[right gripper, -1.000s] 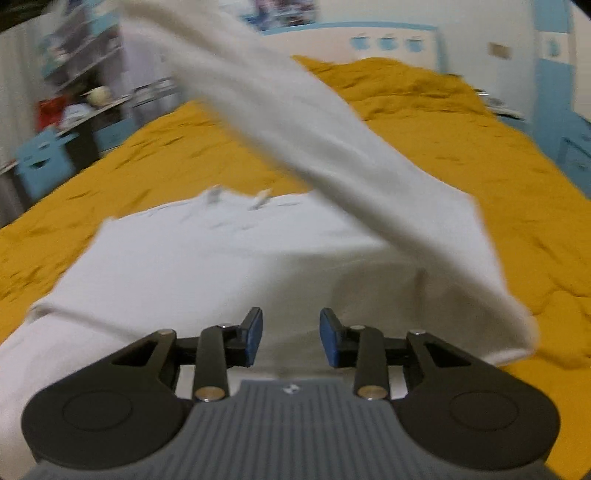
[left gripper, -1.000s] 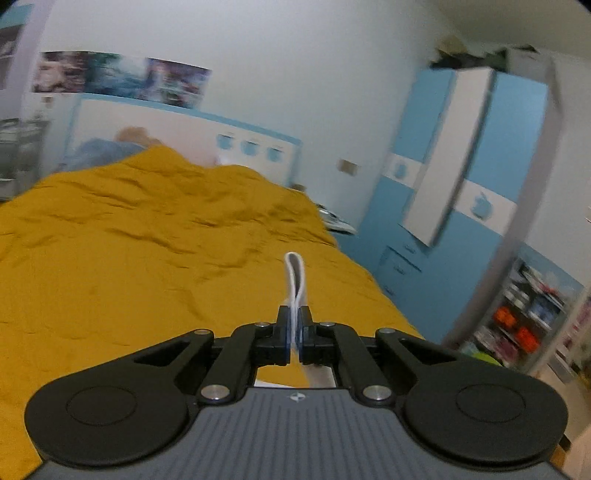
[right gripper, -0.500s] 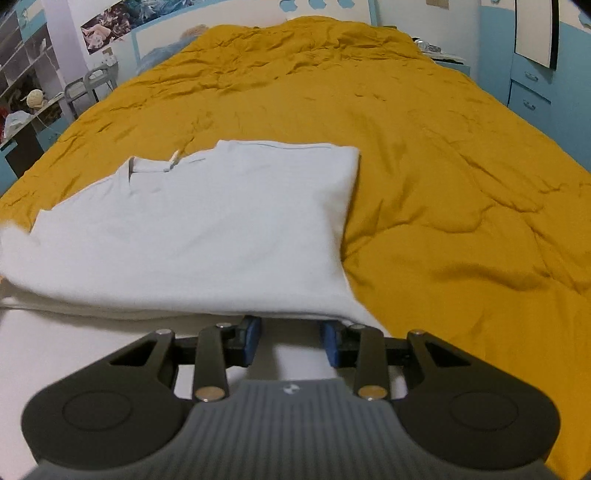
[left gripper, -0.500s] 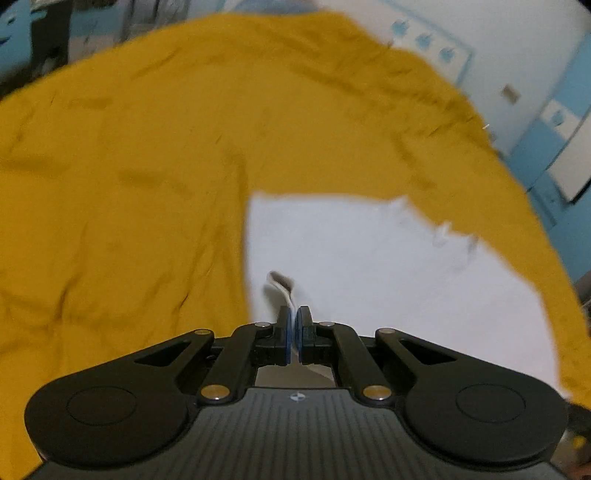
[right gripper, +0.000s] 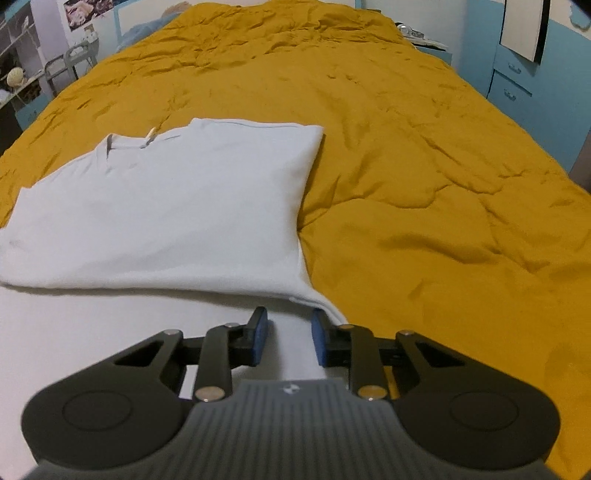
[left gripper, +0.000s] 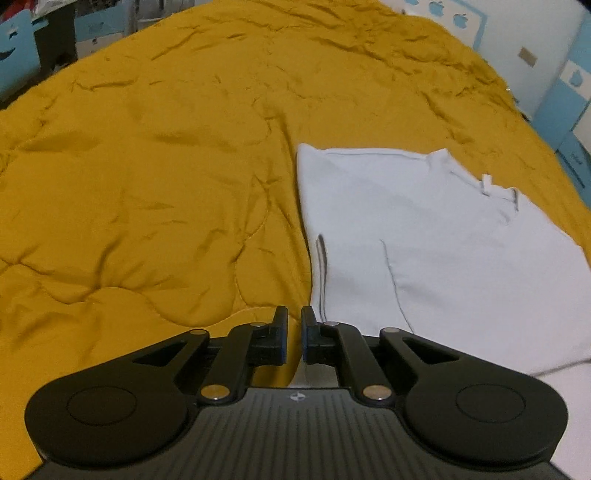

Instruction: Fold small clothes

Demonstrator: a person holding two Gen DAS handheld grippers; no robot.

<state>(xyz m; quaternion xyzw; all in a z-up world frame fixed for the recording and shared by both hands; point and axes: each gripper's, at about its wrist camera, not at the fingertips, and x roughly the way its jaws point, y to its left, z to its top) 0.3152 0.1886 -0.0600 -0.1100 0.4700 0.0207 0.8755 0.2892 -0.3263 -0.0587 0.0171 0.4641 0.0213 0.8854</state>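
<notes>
A white T-shirt (left gripper: 424, 240) lies on the mustard quilt (left gripper: 147, 184), its side folded over the body and its collar at the far end. My left gripper (left gripper: 294, 325) hovers low at the shirt's left edge. Its jaws are opening, a narrow gap shows, and no cloth is pinched in it. In the right wrist view the folded shirt (right gripper: 166, 206) fills the left half. My right gripper (right gripper: 288, 328) sits at the shirt's near right corner, its jaws closing. The lower white layer lies flat between the blue pads (right gripper: 259, 334), which do not press on it.
The quilt (right gripper: 424, 184) stretches wide to the right of the shirt. Blue drawers (right gripper: 517, 85) stand beyond the bed's right side. A grey chair (right gripper: 77, 59) and shelves (right gripper: 14, 77) stand at its left. A white and blue headboard (left gripper: 443, 14) closes the far end.
The left gripper came down from high with a white cloth edge pinched, and the lifted side now lies folded over the shirt. Its jaws have parted slightly and the cloth is out. The right jaws have narrowed.
</notes>
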